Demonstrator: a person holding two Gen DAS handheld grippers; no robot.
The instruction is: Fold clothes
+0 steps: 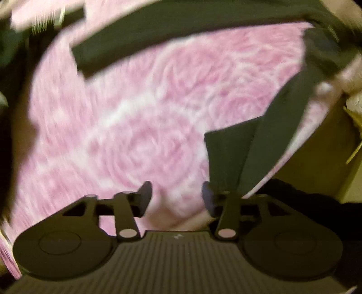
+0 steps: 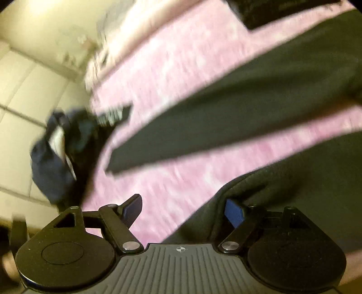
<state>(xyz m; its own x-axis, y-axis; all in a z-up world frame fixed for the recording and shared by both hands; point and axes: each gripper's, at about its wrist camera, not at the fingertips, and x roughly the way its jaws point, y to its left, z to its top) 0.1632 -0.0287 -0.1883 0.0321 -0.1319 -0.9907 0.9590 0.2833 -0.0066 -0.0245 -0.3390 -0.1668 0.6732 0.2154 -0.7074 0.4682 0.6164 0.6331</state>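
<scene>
A dark green long-sleeved garment lies on a pink patterned blanket (image 1: 135,113). In the left wrist view one sleeve (image 1: 181,29) runs across the top and a folded part (image 1: 248,153) lies at the right. My left gripper (image 1: 177,196) points down over bare blanket, open, with nothing between its fingers; the folded part lies just beside its right finger. In the right wrist view a sleeve (image 2: 226,119) crosses the blanket (image 2: 181,67) and the garment's body (image 2: 294,192) fills the lower right. My right gripper (image 2: 183,209) is open, its right finger at the body's edge. Both views are blurred.
A heap of dark blue clothing (image 2: 58,153) hangs off the blanket's left edge above a pale tiled floor (image 2: 22,90). Another dark item (image 2: 271,11) lies at the top. The blanket's right edge drops to a yellowish floor (image 1: 316,158).
</scene>
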